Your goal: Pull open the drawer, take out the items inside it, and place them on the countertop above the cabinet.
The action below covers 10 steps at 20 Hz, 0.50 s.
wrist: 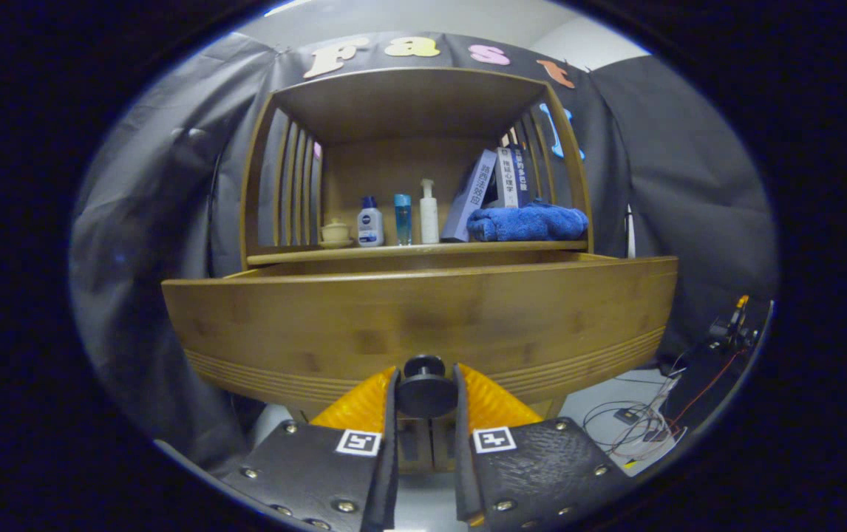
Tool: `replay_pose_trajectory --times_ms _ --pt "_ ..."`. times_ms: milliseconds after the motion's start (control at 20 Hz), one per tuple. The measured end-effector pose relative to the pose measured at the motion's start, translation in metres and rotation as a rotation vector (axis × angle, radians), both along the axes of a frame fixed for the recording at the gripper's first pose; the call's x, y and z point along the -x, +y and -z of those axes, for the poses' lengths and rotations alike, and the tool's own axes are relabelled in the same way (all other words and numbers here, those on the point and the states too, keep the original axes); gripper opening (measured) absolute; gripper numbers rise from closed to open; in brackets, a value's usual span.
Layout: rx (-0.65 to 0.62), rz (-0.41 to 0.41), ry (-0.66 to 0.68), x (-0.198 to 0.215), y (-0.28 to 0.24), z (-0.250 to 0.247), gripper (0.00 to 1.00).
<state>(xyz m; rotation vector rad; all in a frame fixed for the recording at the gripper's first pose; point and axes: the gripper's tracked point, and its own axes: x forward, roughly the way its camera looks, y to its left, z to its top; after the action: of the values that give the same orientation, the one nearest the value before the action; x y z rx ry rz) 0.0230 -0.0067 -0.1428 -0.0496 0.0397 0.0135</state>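
the hand-held gripper (426,399) is closed around the dark round knob (424,386) of the drawer (423,325), with one finger pressed against each side of the knob and only the knob filling the narrow gap between them. the drawer is a wide wooden one with grooved lines along the lower part of its front, and it stands pulled out a little from the cabinet (416,170), so that its top edge shows as a thin strip in front of the cabinet body; what lies inside it cannot be seen from this low angle. directly above the drawer is the tabletop (416,251) of the cabinet, a wooden shelf surface set under a wooden roof and between slatted sides. on it, from one side to the other, stand a small cream-coloured lidded cup on a saucer (335,232), a short white bottle with a blue cap (369,223), a slim blue bottle (402,219) and a taller white pump bottle (429,213), all upright and close together in a row. next to them a few books (496,186) lean against the slats, and a folded blue towel (527,222) lies in front of the books. beyond the drawer's far corner, some loose cables (638,425) lie on the light floor near dark equipment.
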Motion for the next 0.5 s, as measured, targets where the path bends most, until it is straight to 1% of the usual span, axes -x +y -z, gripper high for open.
replay_pose_trajectory --times_ms 150,250,350,400,500 --pt "-0.044 -0.012 0.043 0.012 -0.001 0.003 0.31" --pt "-0.036 -0.012 0.035 0.019 -0.003 0.001 0.31" --pt "-0.063 -0.016 0.048 0.029 -0.003 0.004 0.31" --pt "-0.063 -0.015 0.058 0.033 -0.002 0.005 0.31" --pt "-0.022 -0.021 0.056 0.037 -0.002 0.006 0.31"
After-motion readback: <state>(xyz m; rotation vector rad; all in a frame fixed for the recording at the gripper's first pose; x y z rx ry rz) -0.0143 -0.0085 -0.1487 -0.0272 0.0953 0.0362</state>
